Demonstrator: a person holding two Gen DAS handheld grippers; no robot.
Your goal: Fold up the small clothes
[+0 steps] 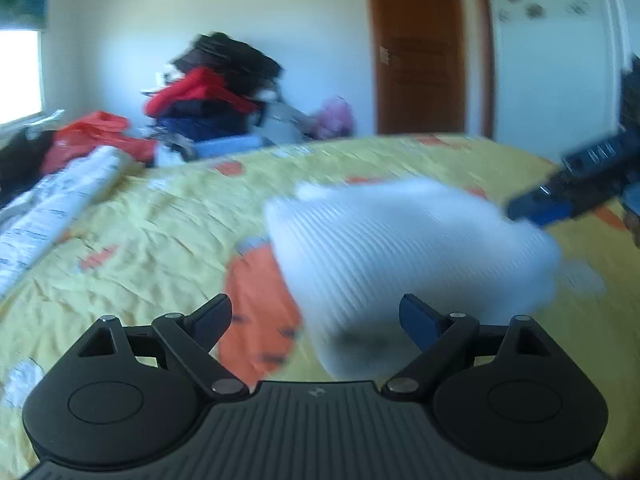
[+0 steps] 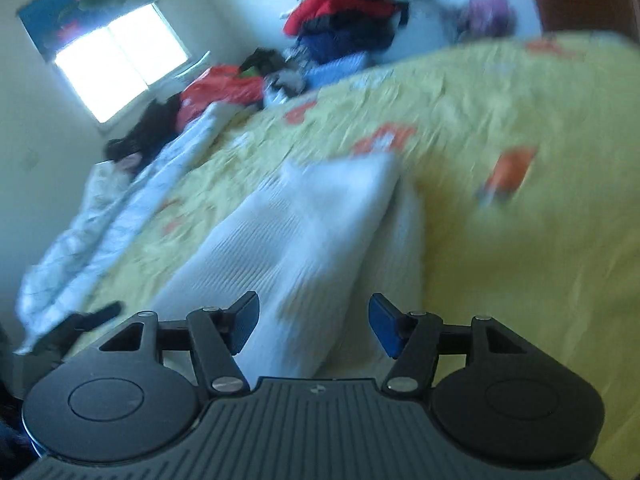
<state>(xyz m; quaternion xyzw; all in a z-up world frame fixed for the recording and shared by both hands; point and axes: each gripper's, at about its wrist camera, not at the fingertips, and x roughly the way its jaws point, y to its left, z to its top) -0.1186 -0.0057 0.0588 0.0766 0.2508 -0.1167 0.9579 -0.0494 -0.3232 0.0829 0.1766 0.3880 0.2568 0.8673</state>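
Note:
A white ribbed garment (image 1: 400,248) lies folded on the yellow bedspread (image 1: 160,220), blurred in both views. My left gripper (image 1: 316,320) hovers just before its near edge, jaws wide open, nothing pressed between the pads. At the right edge of that view, the right gripper's blue-padded fingers (image 1: 540,204) reach the garment's far right corner. In the right wrist view the garment (image 2: 304,232) runs away from my right gripper (image 2: 314,322), whose jaws stand apart over its near end without pinching it. A dark part of the left gripper (image 2: 84,320) shows at lower left.
A rolled white printed quilt (image 2: 100,220) lies along the bed's left side. Red and dark clothes (image 1: 92,136) sit at the far corner, with a tall clothes pile (image 1: 212,92) behind the bed. A brown door (image 1: 420,48) and a bright window (image 2: 120,60) are beyond.

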